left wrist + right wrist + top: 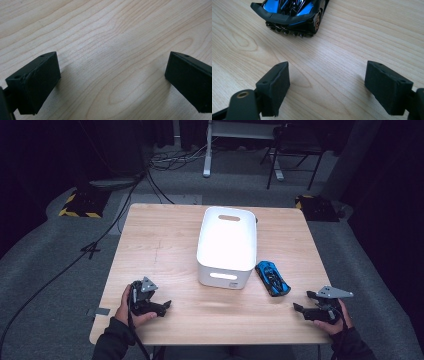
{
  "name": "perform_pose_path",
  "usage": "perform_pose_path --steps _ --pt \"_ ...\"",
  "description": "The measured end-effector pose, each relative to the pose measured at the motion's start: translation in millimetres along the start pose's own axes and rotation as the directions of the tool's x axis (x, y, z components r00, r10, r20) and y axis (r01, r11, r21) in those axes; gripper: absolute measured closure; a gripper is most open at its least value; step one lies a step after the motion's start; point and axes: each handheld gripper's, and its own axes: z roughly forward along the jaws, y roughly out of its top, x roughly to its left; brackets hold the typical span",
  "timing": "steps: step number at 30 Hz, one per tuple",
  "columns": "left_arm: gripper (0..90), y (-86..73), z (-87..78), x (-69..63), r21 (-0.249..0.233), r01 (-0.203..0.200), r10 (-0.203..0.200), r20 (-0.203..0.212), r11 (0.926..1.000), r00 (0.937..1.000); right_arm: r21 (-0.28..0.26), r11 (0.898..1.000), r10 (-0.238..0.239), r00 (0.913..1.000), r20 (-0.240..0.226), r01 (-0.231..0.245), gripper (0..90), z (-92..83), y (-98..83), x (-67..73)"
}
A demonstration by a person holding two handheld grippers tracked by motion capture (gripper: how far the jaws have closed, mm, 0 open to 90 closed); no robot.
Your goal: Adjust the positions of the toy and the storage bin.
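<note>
Blue toy car (272, 278) right of centre, beside white bin (227, 245) | left gripper (162, 306) jaws apart, empty | right gripper (301, 302) jaws apart, empty

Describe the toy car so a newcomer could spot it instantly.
Start at the white bin in the middle of the wooden table. Just off its near right corner lies the toy car, ahead of the right tool. It is glossy blue and black, the table's sole coloured item.

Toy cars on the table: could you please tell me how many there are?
1: the blue toy car lies right of the white bin. More could be hidden inside the bin.
</note>
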Motion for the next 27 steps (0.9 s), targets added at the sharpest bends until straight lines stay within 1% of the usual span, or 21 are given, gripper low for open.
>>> perform_pose_path --steps 5,7,8,9,10,13,14,15,16,19,20,21,23,24,26,27 --pt "0.7 -0.3 -0.3 -1.0 0.000 0.001 -0.001 0.003 1.0000 1.0000 0.003 1.000 -0.004 1.0000 -0.002 0.004 18.8 0.3 0.3 0.6" --pt "0.7 -0.5 0.0 -1.2 -0.005 0.001 -0.001 -0.002 1.0000 1.0000 0.006 1.000 -0.004 1.0000 -0.003 0.004 16.4 1.4 0.9 2.0" --pt "0.7 -0.3 -0.4 -0.9 0.000 0.000 0.000 0.002 1.0000 1.0000 0.009 1.000 -0.011 0.9999 -0.002 0.011 15.0 1.9 1.3 2.4" --pt "0.6 -0.5 0.0 -1.2 -0.006 0.001 -0.001 -0.002 1.0000 1.0000 0.013 1.000 -0.006 1.0000 0.002 0.006 14.1 2.7 2.0 4.2" --pt "0.6 -0.5 0.1 -1.3 -0.006 0.001 -0.001 -0.002 1.0000 1.0000 0.014 1.000 -0.021 0.9998 -0.001 0.021 12.3 3.4 2.3 4.2" --pt "0.7 -0.4 0.0 -1.2 -0.005 -0.003 0.003 0.000 1.0000 1.0000 0.033 0.999 -0.015 0.9999 -0.003 0.015 6.8 7.3 5.7 8.4" --pt "0.7 -0.4 0.0 -1.2 -0.005 -0.003 0.003 0.000 1.0000 1.0000 0.033 0.999 -0.015 0.9999 -0.003 0.015 6.8 7.3 5.7 8.4" --pt "0.7 -0.5 -0.1 -1.3 -0.004 -0.003 0.003 -0.001 1.0000 1.0000 0.035 0.999 -0.023 0.9997 -0.009 0.024 6.0 9.2 7.3 10.8" --pt "0.7 -0.6 -0.2 -1.5 -0.004 -0.002 0.002 -0.004 1.0000 1.0000 0.042 0.999 -0.026 0.9994 -0.021 0.027 4.0 14.3 11.7 17.2" --pt "0.7 -0.5 -0.7 -1.6 -0.004 -0.003 0.003 -0.011 1.0000 0.9999 0.042 0.998 -0.036 0.9990 -0.027 0.037 2.7 23.1 19.1 23.4" --pt "0.6 -0.5 -0.7 -1.6 -0.004 -0.003 0.003 -0.011 1.0000 0.9999 0.042 0.998 -0.036 0.9990 -0.027 0.037 2.7 23.1 19.1 23.4" --pt "0.7 -0.5 -0.7 -1.6 -0.004 -0.003 0.003 -0.012 1.0000 0.9999 0.045 0.998 -0.047 0.9982 -0.037 0.048 1.3 29.0 24.0 27.5" --pt "0.6 -0.7 -0.3 -1.9 -0.003 0.001 -0.001 -0.005 1.0000 1.0000 0.046 0.998 -0.048 0.9982 -0.037 0.049 1.0 30.9 25.5 28.9" --pt "0.6 -0.6 -0.3 -1.9 -0.003 0.001 -0.001 -0.005 1.0000 1.0000 0.045 0.998 -0.052 0.9979 -0.039 0.054 0.6 36.0 29.8 32.1" --pt "0.6 -0.6 -0.2 -1.9 -0.003 0.000 0.000 -0.005 1.0000 1.0000 0.046 0.998 -0.044 0.9984 -0.034 0.046 0.5 41.2 34.4 35.2" --pt "0.6 -0.6 -0.2 -1.9 -0.003 0.000 0.000 -0.005 1.0000 1.0000 0.047 0.997 -0.052 0.9980 -0.037 0.054 0.5 43.9 36.9 36.8"
